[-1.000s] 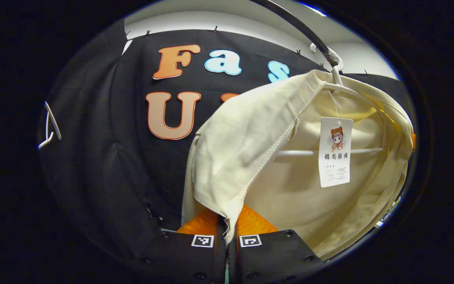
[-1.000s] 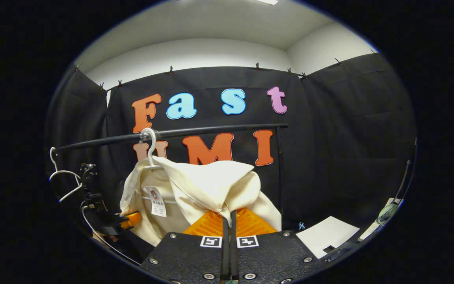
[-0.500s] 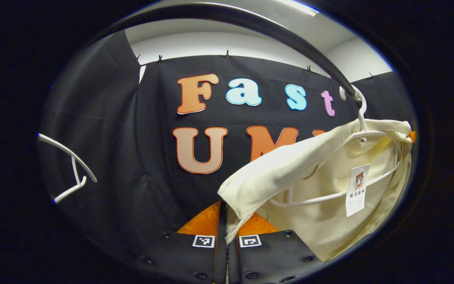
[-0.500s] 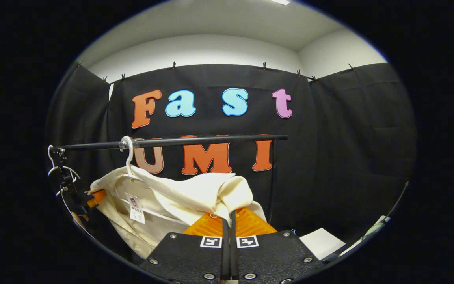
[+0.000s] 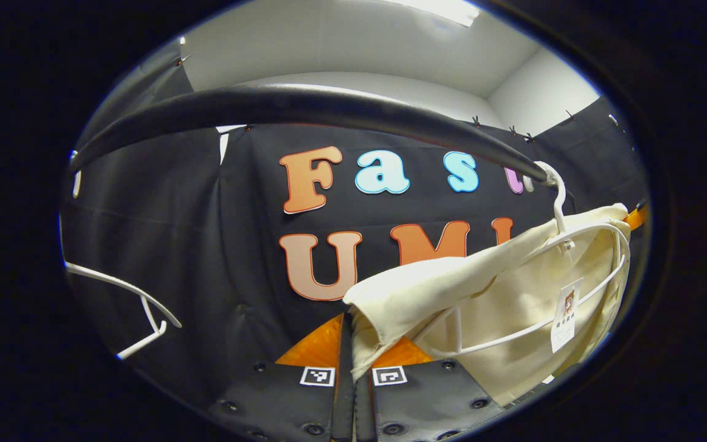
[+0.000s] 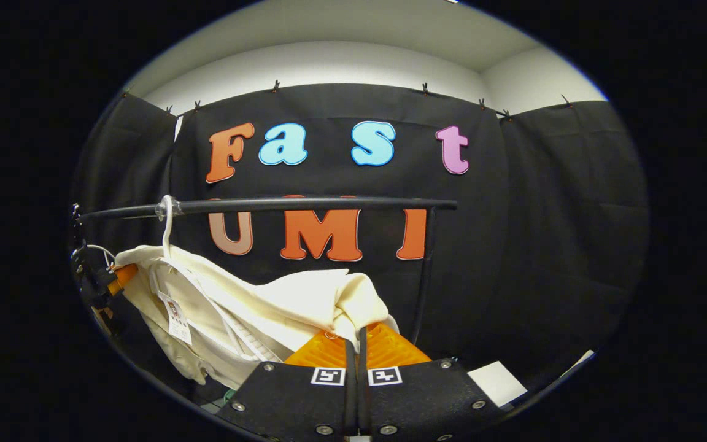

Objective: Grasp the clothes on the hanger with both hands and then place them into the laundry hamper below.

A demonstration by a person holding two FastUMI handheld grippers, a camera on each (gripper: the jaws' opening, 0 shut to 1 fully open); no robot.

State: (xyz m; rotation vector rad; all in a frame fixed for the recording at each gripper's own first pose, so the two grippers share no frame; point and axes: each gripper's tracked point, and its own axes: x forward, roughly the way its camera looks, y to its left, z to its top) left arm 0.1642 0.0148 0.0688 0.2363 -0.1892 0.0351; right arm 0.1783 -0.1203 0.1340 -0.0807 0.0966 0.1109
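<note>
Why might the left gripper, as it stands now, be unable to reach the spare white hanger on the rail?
Probably it cannot. The left gripper is shut on the cream garment, which hangs on its own hanger from the rail. The spare hanger hangs off to one side, apart.

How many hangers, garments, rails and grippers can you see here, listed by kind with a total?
Hangers: 2, one carrying the garment, one bare
Garments: 1
Rails: 1
Grippers: 2, left gripper, right gripper
Total: 6

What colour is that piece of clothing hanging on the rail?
Plain cream, no pattern. The garment shows best in the left gripper view, on a white hanger.
</note>
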